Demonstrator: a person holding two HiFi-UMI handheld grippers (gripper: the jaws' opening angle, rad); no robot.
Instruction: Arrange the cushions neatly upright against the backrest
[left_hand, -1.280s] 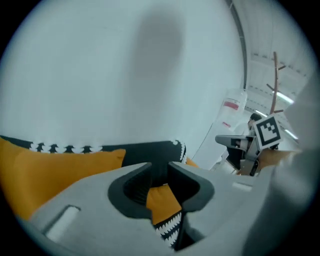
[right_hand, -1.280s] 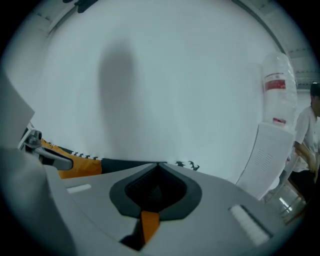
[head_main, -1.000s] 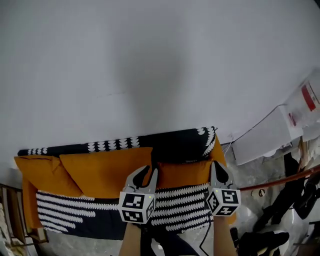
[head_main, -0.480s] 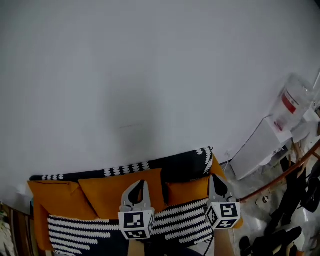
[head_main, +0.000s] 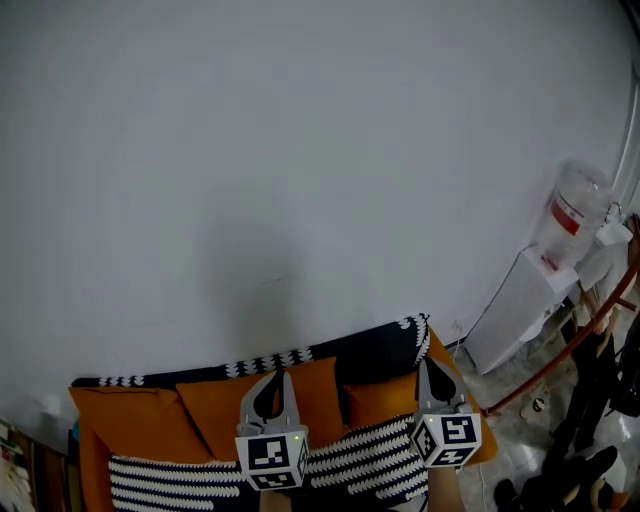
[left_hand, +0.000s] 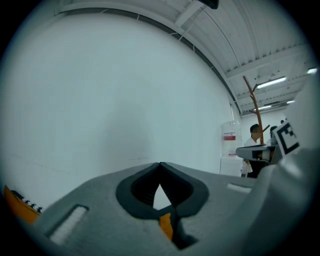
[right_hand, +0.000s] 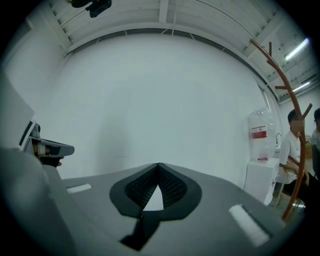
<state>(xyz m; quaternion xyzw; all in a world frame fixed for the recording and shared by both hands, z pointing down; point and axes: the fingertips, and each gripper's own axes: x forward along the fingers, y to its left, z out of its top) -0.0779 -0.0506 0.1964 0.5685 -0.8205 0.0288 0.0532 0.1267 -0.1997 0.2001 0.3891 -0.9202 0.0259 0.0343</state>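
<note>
Seeing 3 orange cushions (head_main: 215, 405) upright against backrest (head_main: 370, 350), so looks about done; maybe needs small straightening. Showing left claw (head_main: 277, 376) and right claw (head_main: 425, 364) fully closed, gripping nothing.

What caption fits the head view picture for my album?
Both shut, the left gripper and right gripper hang before a sofa with orange cushions against its backrest.

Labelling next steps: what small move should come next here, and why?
Probably just back off: the left gripper and right gripper are shut, empty, aimed at the wall, and all three orange cushions already stand against the backrest.
</note>
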